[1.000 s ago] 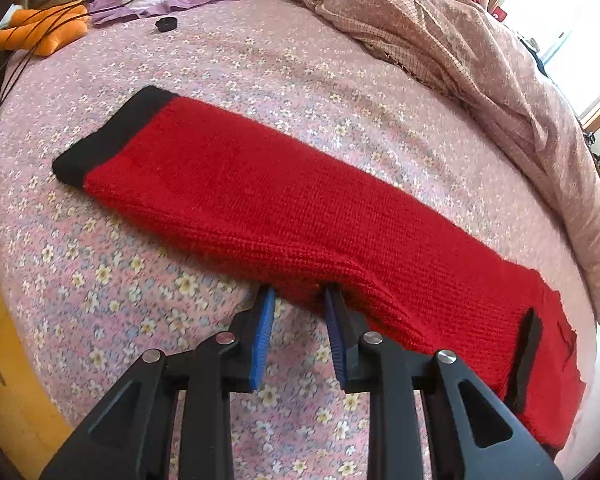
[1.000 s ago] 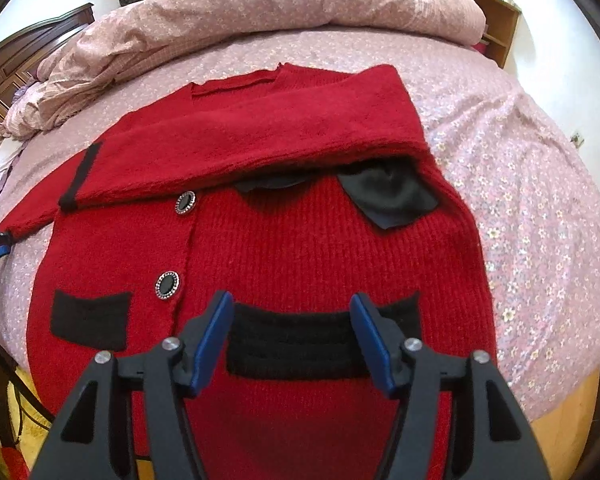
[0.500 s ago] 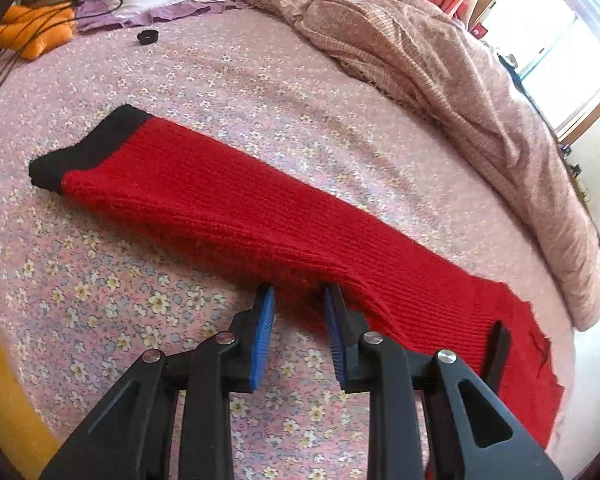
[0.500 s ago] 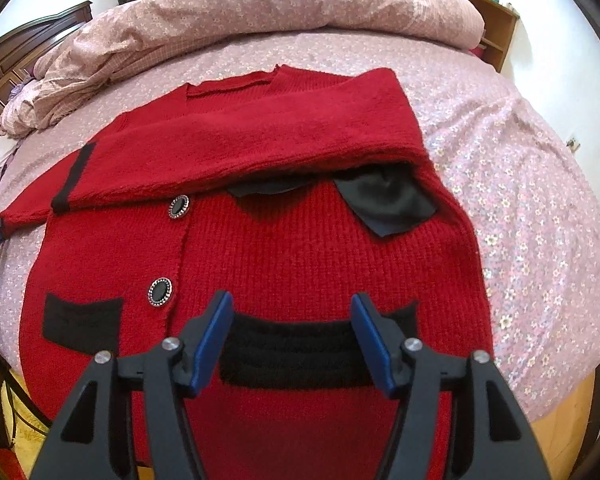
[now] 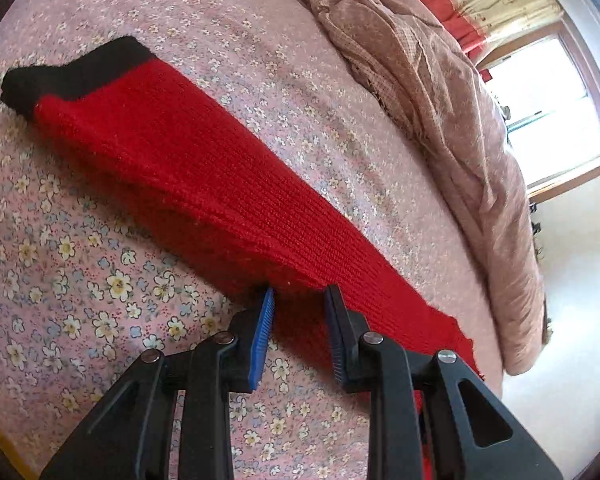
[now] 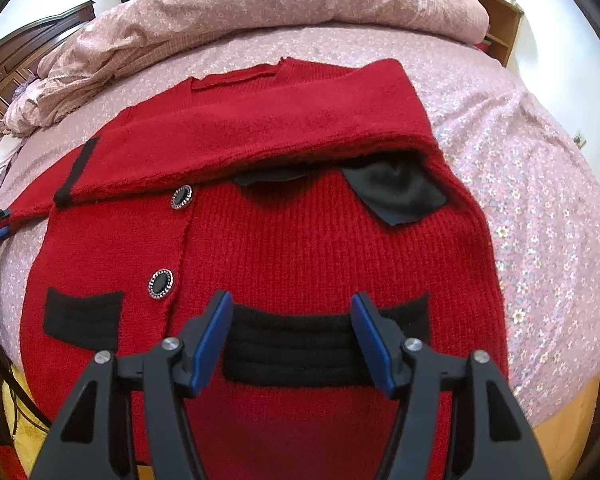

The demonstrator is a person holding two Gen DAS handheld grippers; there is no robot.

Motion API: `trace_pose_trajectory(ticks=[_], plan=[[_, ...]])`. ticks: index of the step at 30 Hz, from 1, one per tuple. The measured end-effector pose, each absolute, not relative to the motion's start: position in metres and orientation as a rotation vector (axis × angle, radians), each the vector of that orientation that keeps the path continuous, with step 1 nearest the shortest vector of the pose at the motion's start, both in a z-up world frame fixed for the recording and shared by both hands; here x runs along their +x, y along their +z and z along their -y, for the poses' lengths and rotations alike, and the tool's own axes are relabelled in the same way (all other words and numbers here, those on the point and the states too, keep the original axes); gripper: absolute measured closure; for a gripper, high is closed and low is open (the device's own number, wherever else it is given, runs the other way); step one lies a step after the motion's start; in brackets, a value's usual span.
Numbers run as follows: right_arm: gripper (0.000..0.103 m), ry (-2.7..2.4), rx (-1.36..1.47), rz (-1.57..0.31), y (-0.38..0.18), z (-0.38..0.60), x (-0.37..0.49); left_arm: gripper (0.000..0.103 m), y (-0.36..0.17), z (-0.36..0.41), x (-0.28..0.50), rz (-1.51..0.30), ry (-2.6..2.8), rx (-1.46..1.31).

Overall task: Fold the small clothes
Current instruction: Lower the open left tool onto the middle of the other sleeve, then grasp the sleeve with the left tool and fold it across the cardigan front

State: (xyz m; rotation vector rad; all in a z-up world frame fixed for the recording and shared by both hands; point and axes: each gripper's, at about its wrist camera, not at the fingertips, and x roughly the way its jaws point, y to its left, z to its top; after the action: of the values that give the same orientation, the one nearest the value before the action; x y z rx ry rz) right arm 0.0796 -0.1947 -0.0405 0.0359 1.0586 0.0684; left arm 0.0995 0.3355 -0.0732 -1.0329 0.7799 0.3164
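On the bed [image 6: 540, 160], our left gripper [image 5: 298, 300] pinches the red cardigan's [image 6: 300, 240] outstretched sleeve [image 5: 180, 160] near the left edge, ready to fold across; our right gripper [image 6: 292, 312] hovers released above the hem.

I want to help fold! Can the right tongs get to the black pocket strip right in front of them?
Probably yes. The right tongs are open just above the black pocket strip on the red cardigan, and nothing lies between them. The folded sleeve lies farther up, out of the way.
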Motion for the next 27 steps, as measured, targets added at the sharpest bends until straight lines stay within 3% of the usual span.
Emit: trace_pose_trajectory(ticks=[4, 9, 17, 19, 20, 27], plan=[[0.038, 0.073, 0.027, -1.05, -0.039, 0.195, 0.079, 0.084, -0.065, -0.333, 0.083, -0.741, 0.301, -1.068], [0.038, 0.082, 0.027, -1.048, -0.039, 0.193, 0.079, 0.069, -0.068, -0.34, 0.072, -0.711, 0.403, -1.087], [0.038, 0.082, 0.027, -1.053, -0.04, 0.193, 0.079, 0.069, -0.081, -0.363, 0.079, -0.66, 0.467, -1.147], [0.038, 0.084, 0.034, -1.058, -0.041, 0.193, 0.079, 0.078, -0.083, -0.366, 0.082, -0.646, 0.484, -1.153], [0.038, 0.085, 0.036, -1.058, -0.041, 0.193, 0.079, 0.095, -0.084, -0.368, 0.083, -0.653, 0.502, -1.15], [0.038, 0.095, 0.052, -1.051, -0.039, 0.196, 0.076, 0.1, -0.06, -0.364, 0.081, -0.618, 0.405, -1.058]])
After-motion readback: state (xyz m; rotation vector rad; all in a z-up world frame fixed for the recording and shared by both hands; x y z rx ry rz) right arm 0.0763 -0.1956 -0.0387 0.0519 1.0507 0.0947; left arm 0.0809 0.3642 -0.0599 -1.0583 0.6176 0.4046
